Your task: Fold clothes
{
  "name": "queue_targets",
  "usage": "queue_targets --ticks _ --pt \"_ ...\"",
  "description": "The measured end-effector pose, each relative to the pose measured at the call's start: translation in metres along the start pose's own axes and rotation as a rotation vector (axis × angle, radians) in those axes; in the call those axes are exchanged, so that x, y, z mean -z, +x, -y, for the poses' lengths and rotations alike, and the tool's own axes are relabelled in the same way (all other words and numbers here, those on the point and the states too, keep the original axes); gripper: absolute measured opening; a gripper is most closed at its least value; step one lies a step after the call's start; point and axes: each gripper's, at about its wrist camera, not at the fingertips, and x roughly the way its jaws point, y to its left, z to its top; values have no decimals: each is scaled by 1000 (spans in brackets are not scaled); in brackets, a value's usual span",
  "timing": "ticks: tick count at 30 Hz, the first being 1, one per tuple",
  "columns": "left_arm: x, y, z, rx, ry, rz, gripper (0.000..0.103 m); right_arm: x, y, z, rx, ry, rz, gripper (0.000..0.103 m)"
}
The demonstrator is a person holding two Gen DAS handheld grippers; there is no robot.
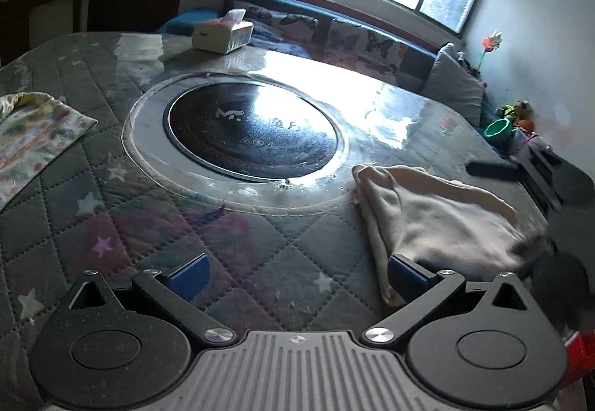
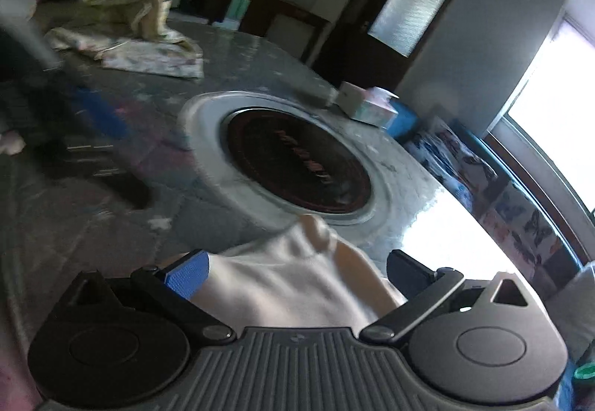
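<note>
From my left wrist camera, my left gripper [image 1: 297, 279] has its jaws spread apart over the quilted table [image 1: 156, 225], holding nothing; the cream garment [image 1: 438, 221] lies just right of the round cooktop [image 1: 253, 135], a floral cloth [image 1: 33, 139] well left of it. From my right wrist camera, my right gripper [image 2: 297, 275] is spread wide with the cream garment [image 2: 293, 281] between its fingers, near the cooktop [image 2: 297, 165].

1. I saw the round cooktop [image 1: 253, 135] set in the middle of the table [image 1: 156, 225].
2. The tissue box [image 1: 222, 33] sat behind it.
3. One garment [image 1: 438, 214] lay to its right, a second garment [image 1: 33, 139] at the left edge.
</note>
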Motion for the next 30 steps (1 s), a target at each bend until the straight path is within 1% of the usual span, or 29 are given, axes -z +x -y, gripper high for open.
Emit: queue_targets --ticks 2,5,7,12,15,18,20,22,24,26,28,30 --pt "-4 3 2 -1 0 -1 103 3 5 -13 0 -29 -19 94" --pt "-9 6 6 1 5 2 103 5 6 -23 19 -21 -13 92" --pt "-13 8 9 1 9 5 103 3 -1 -21 4 -13 -4 90" --pt "-22 15 15 8 13 8 103 -1 -17 -20 -44 -3 14 89" --pt "-26 22 19 26 -3 -5 103 1 -20 -26 -94 -3 10 86" --pt "-28 29 22 40 -15 -23 103 3 -16 -31 -110 -12 7 81" --pt "-29 32 24 45 -16 -33 103 2 -13 -32 -116 -7 -2 71" --pt "-30 34 26 53 -17 -40 103 2 -8 -33 -120 -7 -15 65" --pt "-31 36 27 65 -27 -45 103 2 -5 -33 -123 -11 -25 63" --pt "-32 38 27 78 -39 -51 103 3 -3 -36 -125 -20 -33 52" --pt "-33 39 28 91 -51 -57 103 4 -3 -38 -131 -23 -39 49" --pt "-34 40 28 107 -68 -65 103 5 -5 -41 -126 -21 -41 39"
